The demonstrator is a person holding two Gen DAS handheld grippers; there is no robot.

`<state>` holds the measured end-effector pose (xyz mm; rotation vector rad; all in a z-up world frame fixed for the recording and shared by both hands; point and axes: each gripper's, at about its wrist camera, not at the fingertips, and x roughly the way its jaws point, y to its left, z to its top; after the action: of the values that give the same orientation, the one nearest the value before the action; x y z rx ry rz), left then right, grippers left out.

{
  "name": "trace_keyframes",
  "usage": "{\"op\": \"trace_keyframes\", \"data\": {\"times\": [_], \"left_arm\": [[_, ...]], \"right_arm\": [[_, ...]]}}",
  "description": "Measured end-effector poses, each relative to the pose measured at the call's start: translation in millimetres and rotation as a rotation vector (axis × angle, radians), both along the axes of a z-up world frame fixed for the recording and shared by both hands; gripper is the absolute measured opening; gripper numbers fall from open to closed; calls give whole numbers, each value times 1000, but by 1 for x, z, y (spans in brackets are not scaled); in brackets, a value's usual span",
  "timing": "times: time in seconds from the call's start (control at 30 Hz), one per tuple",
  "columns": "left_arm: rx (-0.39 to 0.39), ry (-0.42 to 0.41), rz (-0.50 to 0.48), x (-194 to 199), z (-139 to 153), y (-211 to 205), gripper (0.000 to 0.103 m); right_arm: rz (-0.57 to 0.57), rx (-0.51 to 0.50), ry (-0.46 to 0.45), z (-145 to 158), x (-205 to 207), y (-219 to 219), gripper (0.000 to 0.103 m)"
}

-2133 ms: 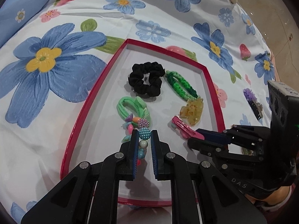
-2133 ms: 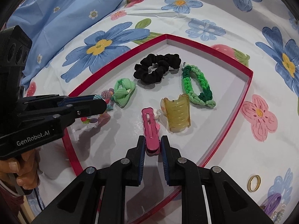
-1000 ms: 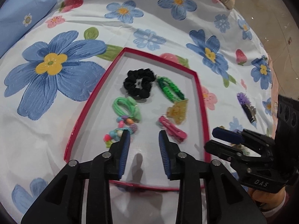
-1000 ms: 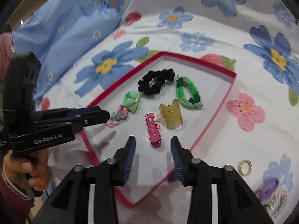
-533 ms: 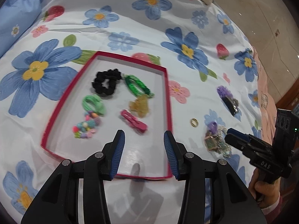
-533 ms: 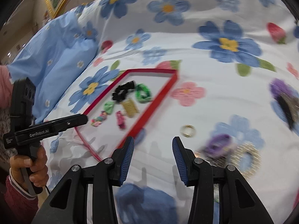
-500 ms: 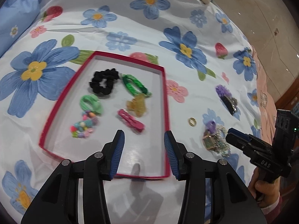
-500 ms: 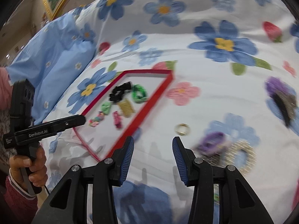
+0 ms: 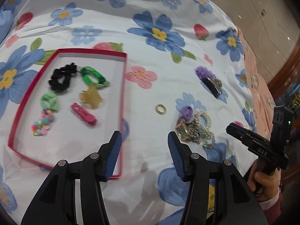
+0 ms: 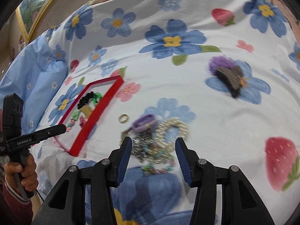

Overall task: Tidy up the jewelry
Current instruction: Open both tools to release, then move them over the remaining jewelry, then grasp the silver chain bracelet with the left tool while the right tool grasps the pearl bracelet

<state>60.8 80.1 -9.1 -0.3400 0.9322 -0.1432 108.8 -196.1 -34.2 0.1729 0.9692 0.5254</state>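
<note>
1. Both grippers have pulled back from the red tray [image 9: 123, 86] since two seconds ago, when the left one pinched the beaded bracelet [image 9: 42, 124] and the right one the pink clip [image 9: 83, 114]; both pieces now lie loose in the tray and the views have swung toward the unsorted items.
2. Jaws on the left gripper [image 9: 144, 140] stand wide apart and hold nothing; it hangs above the bedsheet [image 9: 168, 9] with the tray at its 10 o'clock and the gold ring [image 9: 161, 109] at about 12 o'clock.
3. Equally empty and spread, the right gripper [image 10: 152, 145] hovers just short of the tangled pile [image 10: 153, 142] of pearl bracelet [image 10: 173, 127], purple tie and chains at its 12 o'clock.
4. Likely snag: the pile is interlocked, so closing on one strand could lift several pieces together or drag the heap across the soft sheet.
5. Pinching the thin ring, lying flat on yielding fabric, might catch cloth or flick it away.
6. With both views motion-blurred, a hurried descent could miss its target.
7. Farther off at 1 o'clock from the right gripper, the black-and-purple hair clip [image 10: 227, 76] sits well apart, needing a longer reach.
</note>
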Motion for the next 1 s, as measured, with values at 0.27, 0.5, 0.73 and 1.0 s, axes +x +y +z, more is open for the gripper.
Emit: {"op": "trace_keyframes", "data": {"times": [0.27,0.5,0.73,1.0], "left_arm": [[0,20,-122,7,-4,-53,50],[-14,56,-213,14,-18,-96,49],[-22,104,-247,36,-36,-125,46],[-11,142,-233,56,-58,-133,24]], "right_arm": [[-24,6,21,-13,5,-18,50],[-25,13,33,-22,17,-21,50],[-22,5,51,-34,38,-21,49],[22,-23,83,-51,56,-9,40]]}}
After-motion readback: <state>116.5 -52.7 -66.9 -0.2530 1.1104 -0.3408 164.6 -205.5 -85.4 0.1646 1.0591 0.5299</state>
